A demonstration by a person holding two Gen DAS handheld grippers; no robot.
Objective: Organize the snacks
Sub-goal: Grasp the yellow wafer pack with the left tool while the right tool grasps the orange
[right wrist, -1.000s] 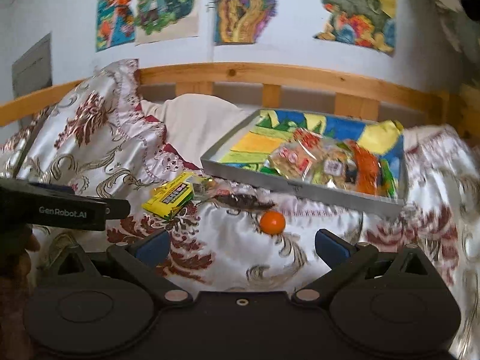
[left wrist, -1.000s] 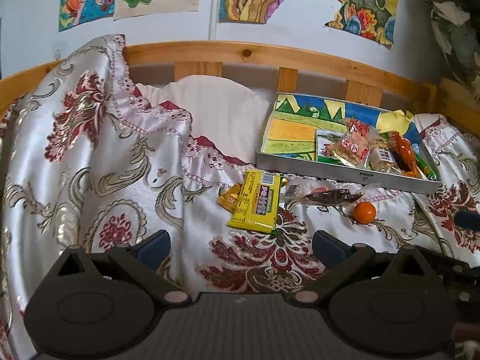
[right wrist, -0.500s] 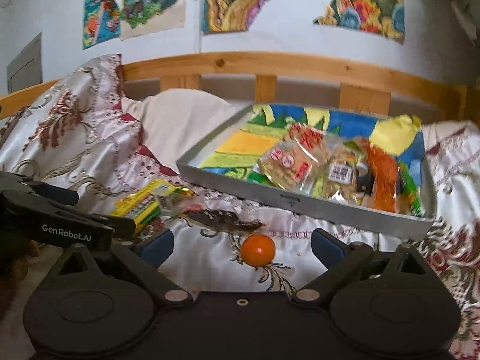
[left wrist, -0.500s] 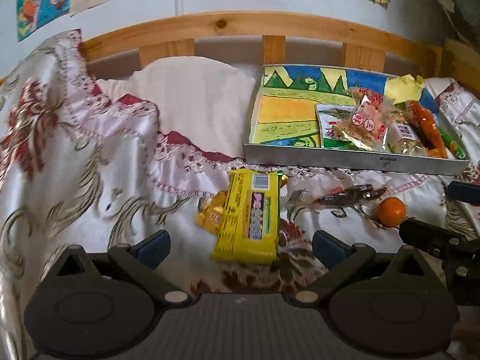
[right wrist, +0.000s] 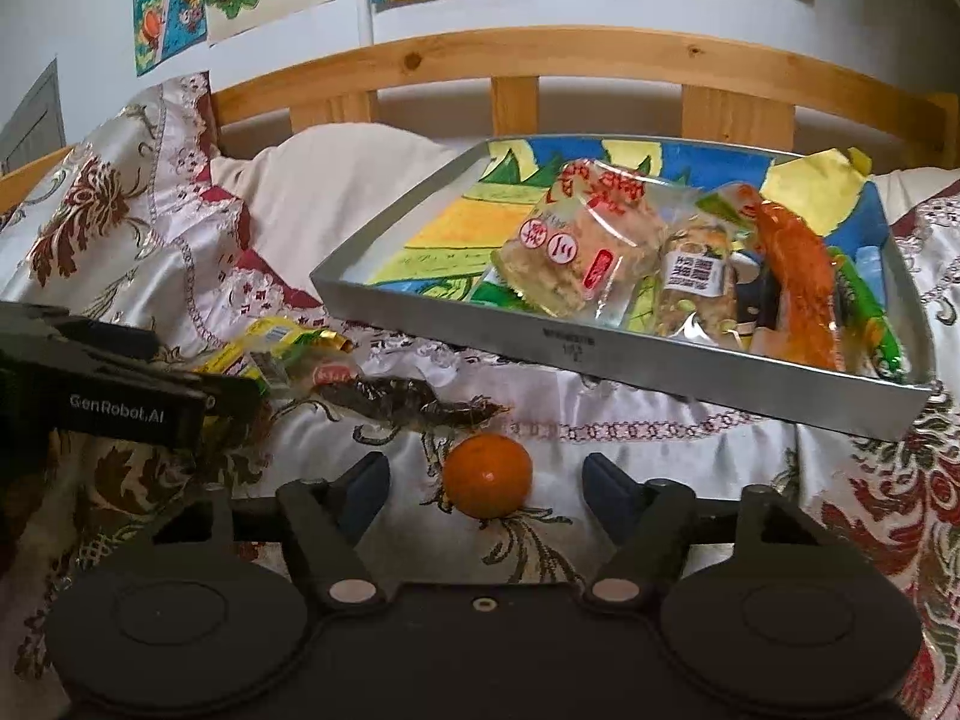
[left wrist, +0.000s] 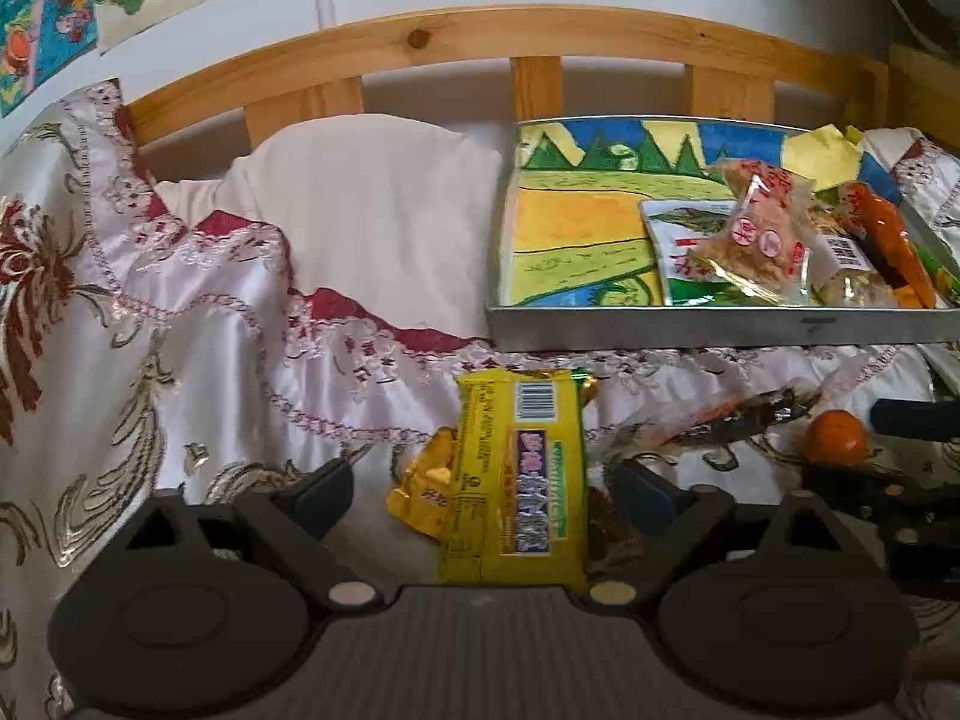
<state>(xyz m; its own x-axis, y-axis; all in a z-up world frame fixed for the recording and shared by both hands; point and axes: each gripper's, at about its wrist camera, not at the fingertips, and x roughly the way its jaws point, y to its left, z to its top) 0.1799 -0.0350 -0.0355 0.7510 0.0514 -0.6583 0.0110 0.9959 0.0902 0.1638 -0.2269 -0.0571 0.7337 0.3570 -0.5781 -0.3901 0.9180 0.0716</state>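
Observation:
A yellow snack packet (left wrist: pixel 519 474) lies on the bedspread between the fingers of my open left gripper (left wrist: pixel 480 489), with a small gold packet (left wrist: pixel 429 489) beside it. A dark clear-wrapped snack (left wrist: pixel 738 414) and a small orange (left wrist: pixel 836 436) lie to the right. In the right wrist view the orange (right wrist: pixel 487 475) sits between the fingers of my open right gripper (right wrist: pixel 485 489); the dark snack (right wrist: pixel 414 397) lies behind it. The grey metal tray (right wrist: pixel 690 375) holds several snack packets. The left gripper's body (right wrist: pixel 114 396) shows at the left.
A floral satin bedspread (left wrist: pixel 150 330) covers the bed, bunched high on the left. A white pillow (left wrist: pixel 372 204) lies behind it. A wooden headboard rail (left wrist: pixel 540 36) and a wall with posters stand at the back.
Both grippers have moved forward and down. The yellow packet now lies between the left fingers, and the orange between the right fingers. Both grippers stay open.

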